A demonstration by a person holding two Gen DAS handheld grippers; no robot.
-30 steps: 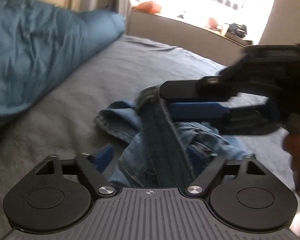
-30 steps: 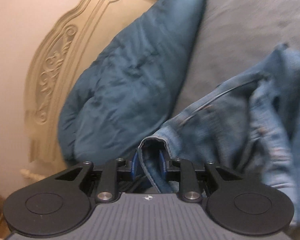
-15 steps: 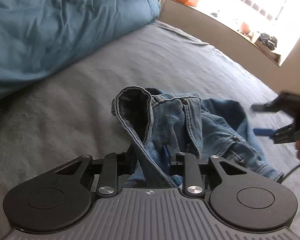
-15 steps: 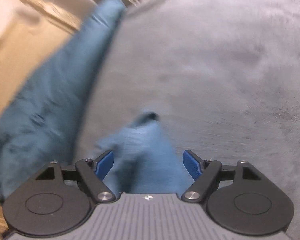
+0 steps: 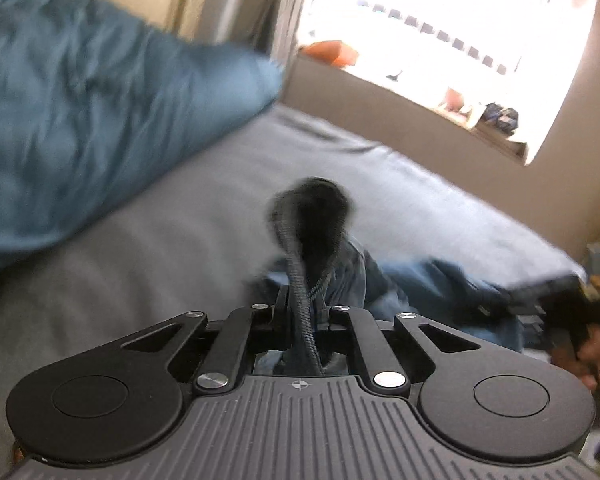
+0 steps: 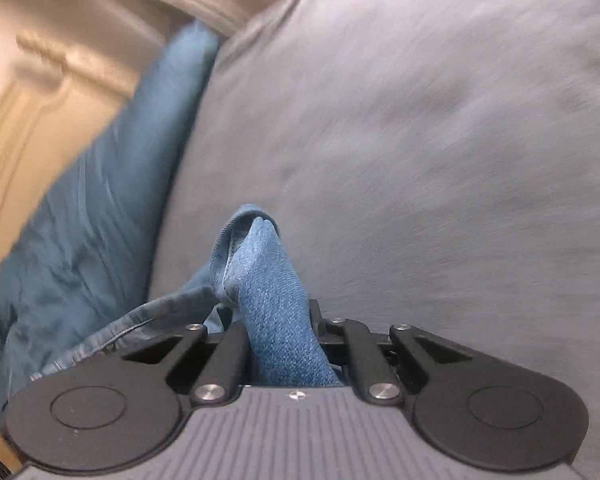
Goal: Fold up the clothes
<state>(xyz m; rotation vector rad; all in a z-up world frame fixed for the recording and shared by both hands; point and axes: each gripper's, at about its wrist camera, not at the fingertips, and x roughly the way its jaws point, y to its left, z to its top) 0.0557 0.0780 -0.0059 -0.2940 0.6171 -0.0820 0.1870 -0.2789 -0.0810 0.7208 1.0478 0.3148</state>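
Note:
A blue denim garment (image 5: 432,280) lies bunched on the grey bed (image 5: 180,240). In the left wrist view my left gripper (image 5: 300,308) is shut on a dark seamed fold of it (image 5: 312,216), which stands up in front of the fingers. The right gripper (image 5: 540,296) shows blurred at the right edge, held by a hand (image 5: 596,356). In the right wrist view my right gripper (image 6: 278,312) has its jaws closing on a lighter fold of the denim garment (image 6: 268,272), and the pads press on the cloth. More denim trails off to the left (image 6: 140,328).
A blue duvet (image 5: 80,100) is heaped along the left of the bed, also in the right wrist view (image 6: 80,240) against a carved cream headboard (image 6: 28,100). A low wall and a bright window (image 5: 420,40) lie beyond the bed. Bare grey sheet (image 6: 420,160) spreads ahead of the right gripper.
My left gripper closed on a denim fold and lifted it. My right gripper let go of one fold, swung across the bed, opened wide and closed on another fold.

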